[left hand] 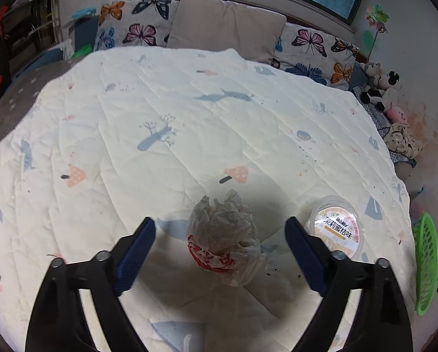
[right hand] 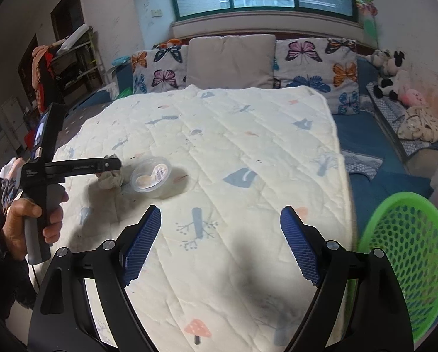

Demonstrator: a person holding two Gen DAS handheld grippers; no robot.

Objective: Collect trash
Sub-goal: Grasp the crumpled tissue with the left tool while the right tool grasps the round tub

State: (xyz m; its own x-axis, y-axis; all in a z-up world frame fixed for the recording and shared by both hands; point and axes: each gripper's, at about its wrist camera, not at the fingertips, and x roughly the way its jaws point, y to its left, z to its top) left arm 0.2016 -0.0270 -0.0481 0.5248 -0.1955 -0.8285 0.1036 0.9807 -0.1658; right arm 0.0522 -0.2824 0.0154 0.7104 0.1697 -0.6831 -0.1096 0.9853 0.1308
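Observation:
A crumpled paper wrapper (left hand: 223, 234) with a red printed edge lies on the white quilt (left hand: 160, 135). My left gripper (left hand: 220, 228) is open, its blue fingers on either side of the wrapper, not touching it. A clear plastic cup with a printed lid (left hand: 337, 228) sits just right of it. In the right wrist view the wrapper (right hand: 111, 178) and cup (right hand: 152, 176) lie at the left, under the left gripper's arm (right hand: 81, 165). My right gripper (right hand: 220, 231) is open and empty above the quilt (right hand: 233, 152). A green mesh basket (right hand: 406, 255) sits at the right.
The basket also shows at the right edge of the left wrist view (left hand: 425, 264). Butterfly pillows (right hand: 315, 67) and a beige cushion (right hand: 230, 58) line the head of the bed. Plush toys (right hand: 392, 76) and folded cloth lie at the right wall. A shelf (right hand: 72, 58) stands at the left.

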